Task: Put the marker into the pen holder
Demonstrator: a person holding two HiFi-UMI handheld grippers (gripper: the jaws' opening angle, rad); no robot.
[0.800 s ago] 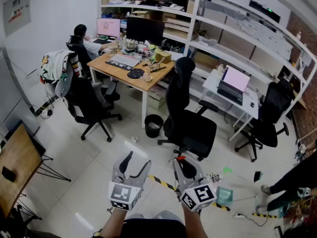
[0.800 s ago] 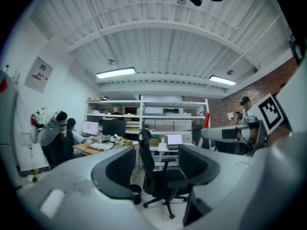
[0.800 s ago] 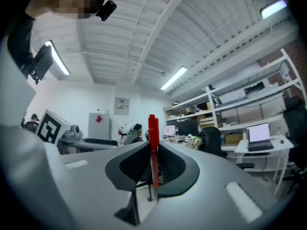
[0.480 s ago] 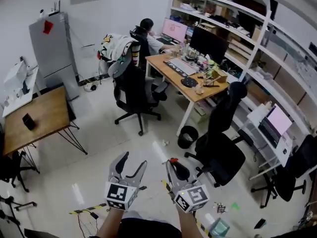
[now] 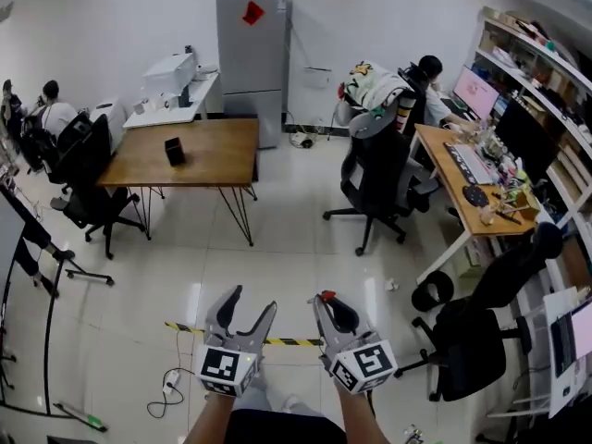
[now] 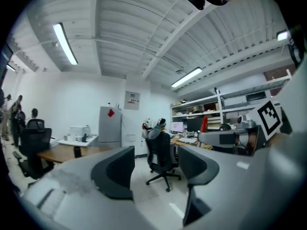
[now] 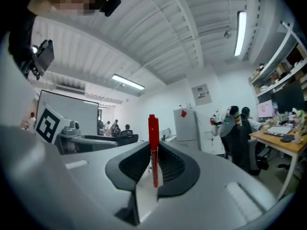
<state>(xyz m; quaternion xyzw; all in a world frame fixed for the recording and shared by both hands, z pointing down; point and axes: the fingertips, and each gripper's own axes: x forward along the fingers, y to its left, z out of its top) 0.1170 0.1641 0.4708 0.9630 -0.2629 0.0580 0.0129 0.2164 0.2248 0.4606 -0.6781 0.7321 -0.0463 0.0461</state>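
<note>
Much bare floor (image 5: 287, 257) separates the right gripper (image 5: 327, 304) from the table edge (image 5: 185, 181).

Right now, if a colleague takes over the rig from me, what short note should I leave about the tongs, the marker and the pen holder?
Tongs: the left tongs are open, with nothing between them. The right tongs are shut on the red marker, which stands upright between the jaws.
Things: the pen holder seems to be the small black container on the wooden table, far across the floor, ahead and to the left in the head view.
Done: the marker is picked up.
Left: walk to the table, bring the marker over the holder, lower it in, and open the right tongs.
</note>
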